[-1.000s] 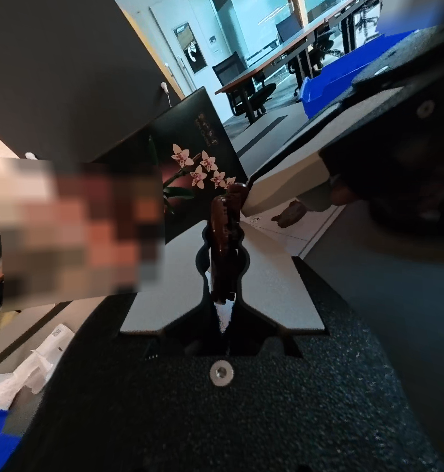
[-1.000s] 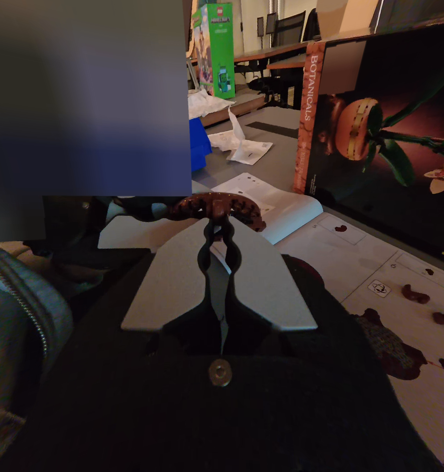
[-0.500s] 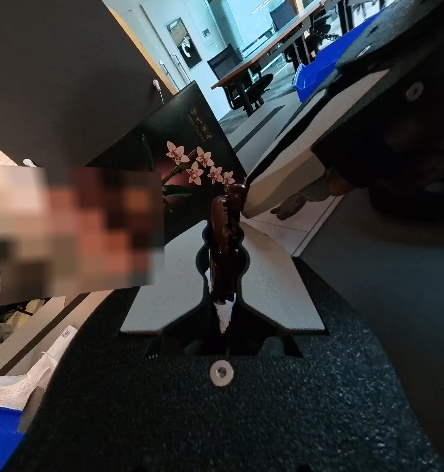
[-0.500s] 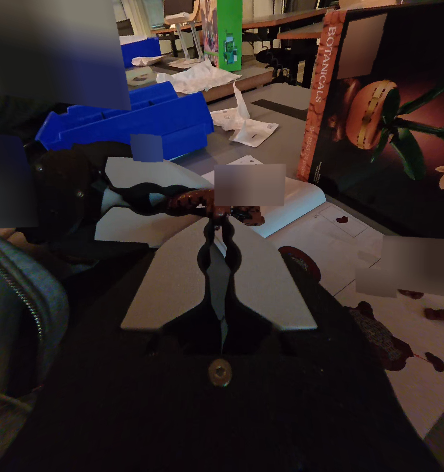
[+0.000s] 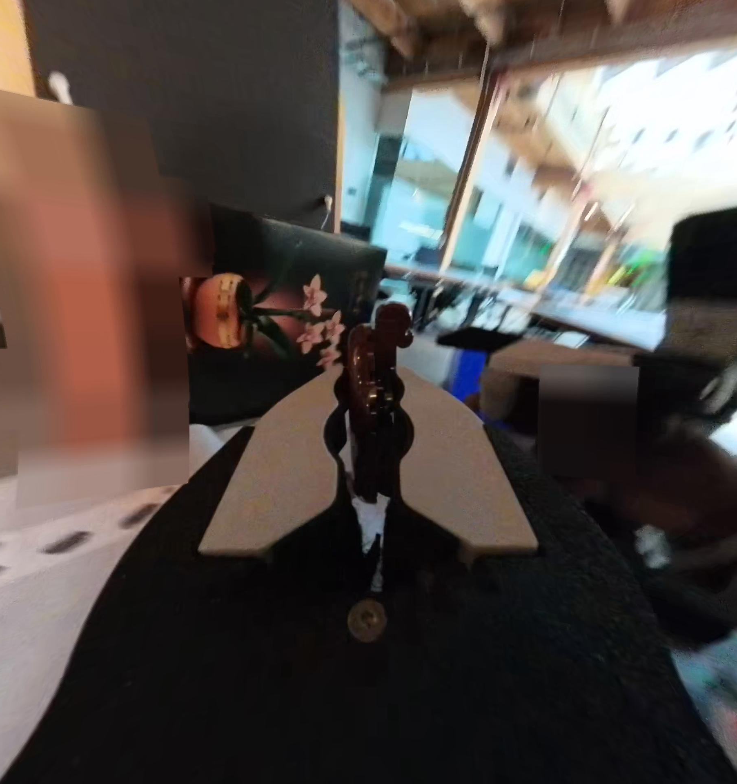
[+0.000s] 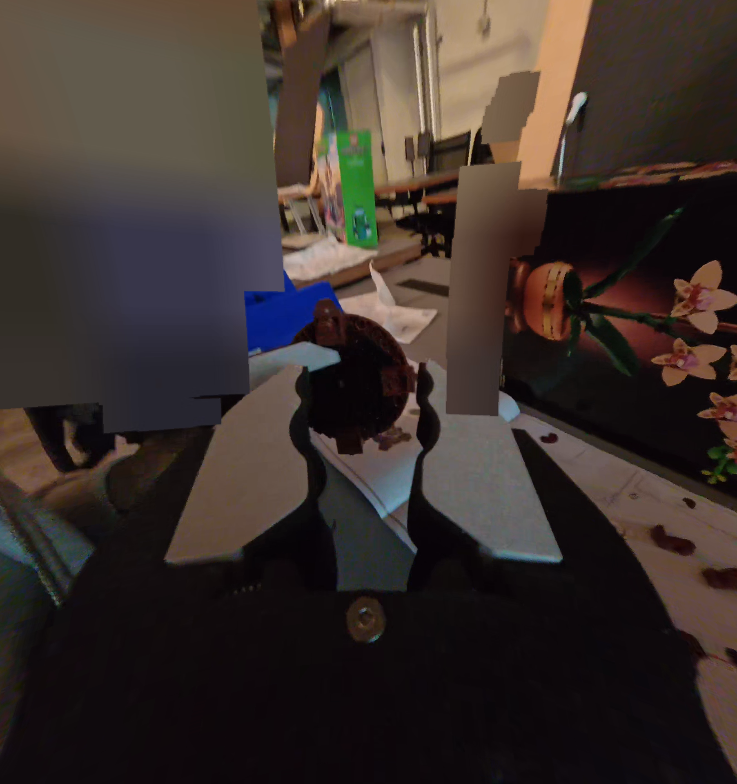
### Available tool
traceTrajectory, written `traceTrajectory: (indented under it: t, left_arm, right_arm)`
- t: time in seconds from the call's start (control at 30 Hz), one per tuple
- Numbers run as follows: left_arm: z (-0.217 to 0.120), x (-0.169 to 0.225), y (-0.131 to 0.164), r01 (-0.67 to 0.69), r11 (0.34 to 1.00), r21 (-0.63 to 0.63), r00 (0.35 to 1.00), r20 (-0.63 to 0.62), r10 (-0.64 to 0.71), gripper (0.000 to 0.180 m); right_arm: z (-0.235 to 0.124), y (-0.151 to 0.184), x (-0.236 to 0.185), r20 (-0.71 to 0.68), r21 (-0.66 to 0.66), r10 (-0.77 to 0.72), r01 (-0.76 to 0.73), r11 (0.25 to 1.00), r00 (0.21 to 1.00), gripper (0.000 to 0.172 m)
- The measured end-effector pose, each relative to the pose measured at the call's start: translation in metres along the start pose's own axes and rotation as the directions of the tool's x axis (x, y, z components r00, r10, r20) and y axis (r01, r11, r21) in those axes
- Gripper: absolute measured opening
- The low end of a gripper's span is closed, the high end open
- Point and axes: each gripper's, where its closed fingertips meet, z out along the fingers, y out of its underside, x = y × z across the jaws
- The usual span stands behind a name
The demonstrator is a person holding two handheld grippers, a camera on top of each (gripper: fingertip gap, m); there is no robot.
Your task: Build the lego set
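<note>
The left gripper (image 5: 368,388) is pinching a dark brown round brick assembly (image 5: 373,382) edge-on between its fingertips; both pads press against it, and its upper lobe stands above the tips. In the right wrist view the same assembly (image 6: 354,382) shows as a disc held by a pale finger (image 6: 303,354) of the left gripper coming in from the left. The right gripper (image 6: 360,396) is spread wide. The disc sits in the gap between its tips, and a clear gap shows at the right pad. Behind stand a dark box with printed flowers (image 6: 638,322), a blue bin (image 6: 281,305) and a white instruction sheet (image 6: 612,500) with small brown pieces (image 6: 727,579) scattered on it.
</note>
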Motion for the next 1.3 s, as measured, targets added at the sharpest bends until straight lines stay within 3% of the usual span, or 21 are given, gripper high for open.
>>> traceTrajectory:
  t: [0.07,0.17,0.23,0.27,0.33,0.43,0.5,0.57,0.63,0.73,0.9,1.0,1.07,1.13,1.17,1.23,1.3]
  left_arm:
    - [-0.003,-0.002,-0.012,0.277,0.958,0.076,0.957,-0.112,-0.267,0.017]
    - [-0.01,-0.008,-0.03,0.62,0.773,0.139,0.768,-0.308,-0.561,0.016]
    - [-0.012,-0.009,-0.032,0.72,0.685,0.117,0.67,-0.379,-0.639,0.016]
    - [-0.012,-0.008,-0.03,0.724,0.681,0.11,0.663,-0.386,-0.642,0.016]
    - [-0.013,-0.003,-0.028,0.642,0.757,0.125,0.74,-0.362,-0.568,0.016]
    - [-0.012,0.008,-0.028,0.23,0.957,0.177,0.959,-0.208,-0.192,0.017]
    - [-0.012,0.017,-0.032,-0.108,0.977,0.186,0.987,-0.099,0.128,0.017]
    - [-0.01,0.025,-0.03,-0.306,0.937,0.169,0.946,-0.052,0.319,0.017]
    - [-0.01,0.03,-0.028,-0.369,0.914,0.166,0.924,-0.041,0.38,0.017]
    - [-0.01,0.033,-0.027,-0.41,0.897,0.164,0.906,-0.038,0.421,0.017]
    - [-0.009,0.032,-0.025,-0.391,0.907,0.156,0.914,-0.05,0.403,0.017]
    - [-0.009,0.031,-0.024,-0.381,0.912,0.15,0.919,-0.048,0.392,0.017]
    - [-0.012,0.031,-0.03,-0.257,0.945,0.2,0.958,-0.073,0.276,0.017]
    - [-0.014,0.024,-0.039,0.003,0.967,0.255,0.989,-0.145,0.035,0.017]
    - [-0.015,0.019,-0.043,0.164,0.947,0.278,0.974,-0.2,-0.11,0.017]
    - [-0.018,0.011,-0.049,0.412,0.859,0.304,0.896,-0.305,-0.322,0.016]
    - [-0.016,0.01,-0.049,0.492,0.817,0.301,0.856,-0.341,-0.389,0.017]
  right_arm:
    - [-0.001,0.001,0.004,0.006,0.056,0.109,-0.109,0.992,0.994,0.042]
    - [0.0,0.006,0.008,0.077,0.103,0.306,-0.313,0.944,0.949,0.044]
    - [0.0,-0.003,0.011,0.099,0.131,0.345,-0.356,0.925,0.933,0.049]
    - [-0.001,-0.012,0.011,0.106,0.139,0.311,-0.324,0.936,0.944,0.048]
    - [0.002,-0.03,0.007,0.112,0.116,0.216,-0.229,0.967,0.97,0.048]
    - [0.012,-0.039,-0.01,0.178,0.019,0.194,-0.2,0.98,0.965,0.066]
    - [0.018,-0.032,-0.022,0.252,-0.039,0.254,-0.252,0.967,0.934,0.07]
    - [0.021,-0.031,-0.024,0.305,-0.043,0.352,-0.356,0.933,0.885,0.071]
    - [0.021,-0.031,-0.021,0.329,-0.045,0.419,-0.429,0.902,0.847,0.069]
    - [0.022,-0.022,-0.015,0.283,-0.062,0.387,-0.386,0.92,0.878,0.067]
    - [0.022,-0.029,-0.019,0.287,-0.045,0.365,-0.368,0.929,0.886,0.08]
    - [0.024,-0.024,-0.017,0.26,-0.054,0.322,-0.319,0.946,0.911,0.076]
    - [0.018,-0.04,-0.024,0.344,0.033,0.321,-0.353,0.935,0.882,0.091]
    - [0.008,-0.054,-0.018,0.389,0.143,0.35,-0.432,0.891,0.852,0.087]
    - [0.007,-0.047,-0.012,0.378,0.145,0.362,-0.441,0.886,0.852,0.075]
    - [0.011,-0.019,-0.006,0.34,0.085,0.384,-0.435,0.897,0.858,0.067]
    - [0.013,-0.009,-0.014,0.399,0.068,0.435,-0.499,0.864,0.807,0.062]
